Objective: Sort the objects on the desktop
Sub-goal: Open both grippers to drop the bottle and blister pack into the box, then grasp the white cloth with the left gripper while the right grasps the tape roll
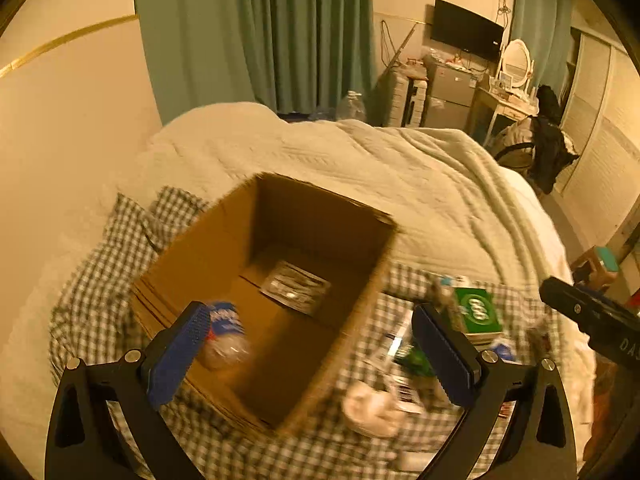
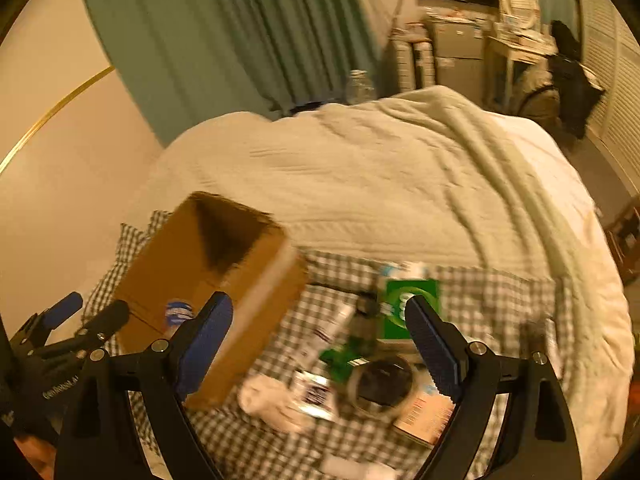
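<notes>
L gripper point(image 1: 316, 354) hangs over the near wall of the cardboard box point(image 1: 224, 248), jaws spread wide w/ nothing between the pads; a small plastic bottle w/ blue label point(image 1: 225, 338) sits in the box's near corner just past the left pad, apart from it as far as the blur lets me tell. That reads as a drop spot: box mouth faces up & toward the person, so stuff can go in from above w/o lifting flaps. A flat dark packet point(image 1: 296, 288) lies on the box floor further in. R gripper point(image 2: 320, 344) also gapes, empty, poised above the loose pile on the checked cloth point(image 2: 500, 304), prob. lining up the next pick. Pile sits right beside the box, on its right: green box point(image 2: 408, 308), a roll of tape point(image 2: 380, 384) lying flat on a pinkish card/booklet point(image 2: 424, 416), a white crumpled wad point(image 2: 268, 400), a small green bit point(image 2: 344, 356) & a few blurred packets I can't ID. Cloth is spread over the pale quilt point(image 2: 400, 168), likely to mark a work area & keep small things from sinking into the bedding. Both views are motion-blurred, so exact contact betw. items in the pile is unclear. Most items are outside the box, so sorting looks early-to-mid. The tape roll seems the easiest next grab: rigid, w/ an open centre for a finger.
</notes>
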The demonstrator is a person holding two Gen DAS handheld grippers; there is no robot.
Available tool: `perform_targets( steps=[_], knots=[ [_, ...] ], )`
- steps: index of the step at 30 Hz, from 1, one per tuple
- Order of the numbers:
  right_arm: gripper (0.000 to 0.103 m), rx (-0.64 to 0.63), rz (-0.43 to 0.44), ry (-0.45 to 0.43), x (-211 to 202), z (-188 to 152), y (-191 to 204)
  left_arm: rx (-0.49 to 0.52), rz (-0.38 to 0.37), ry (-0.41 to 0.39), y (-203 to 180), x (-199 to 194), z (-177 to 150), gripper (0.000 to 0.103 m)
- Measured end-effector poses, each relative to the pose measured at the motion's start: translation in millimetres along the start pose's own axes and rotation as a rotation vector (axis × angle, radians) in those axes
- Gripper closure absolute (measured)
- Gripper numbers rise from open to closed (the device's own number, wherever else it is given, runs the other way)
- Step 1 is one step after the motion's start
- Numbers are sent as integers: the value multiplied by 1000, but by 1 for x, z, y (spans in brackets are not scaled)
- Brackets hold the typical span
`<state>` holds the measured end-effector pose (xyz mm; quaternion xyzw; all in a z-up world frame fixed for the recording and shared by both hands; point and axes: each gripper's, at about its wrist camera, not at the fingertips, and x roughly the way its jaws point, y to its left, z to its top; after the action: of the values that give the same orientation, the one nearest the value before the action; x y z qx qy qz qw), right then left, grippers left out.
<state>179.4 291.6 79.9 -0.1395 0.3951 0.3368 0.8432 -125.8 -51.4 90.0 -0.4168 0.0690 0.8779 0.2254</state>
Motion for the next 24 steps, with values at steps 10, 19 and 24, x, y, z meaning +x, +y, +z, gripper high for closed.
perform_targets(
  steps=[10,19,24],
  knots=[
    [15,15,-64,-15,-58,-28,-56,-14,-12,56,-64,-9,-29,0],
    [15,5,-107,-5,-78,-62,-101,154,28,59,-100,-8,-59,0],
    [15,26,-131,4,-83,-85,-134,224,4,86,-104,10,-89,0]
  ],
)
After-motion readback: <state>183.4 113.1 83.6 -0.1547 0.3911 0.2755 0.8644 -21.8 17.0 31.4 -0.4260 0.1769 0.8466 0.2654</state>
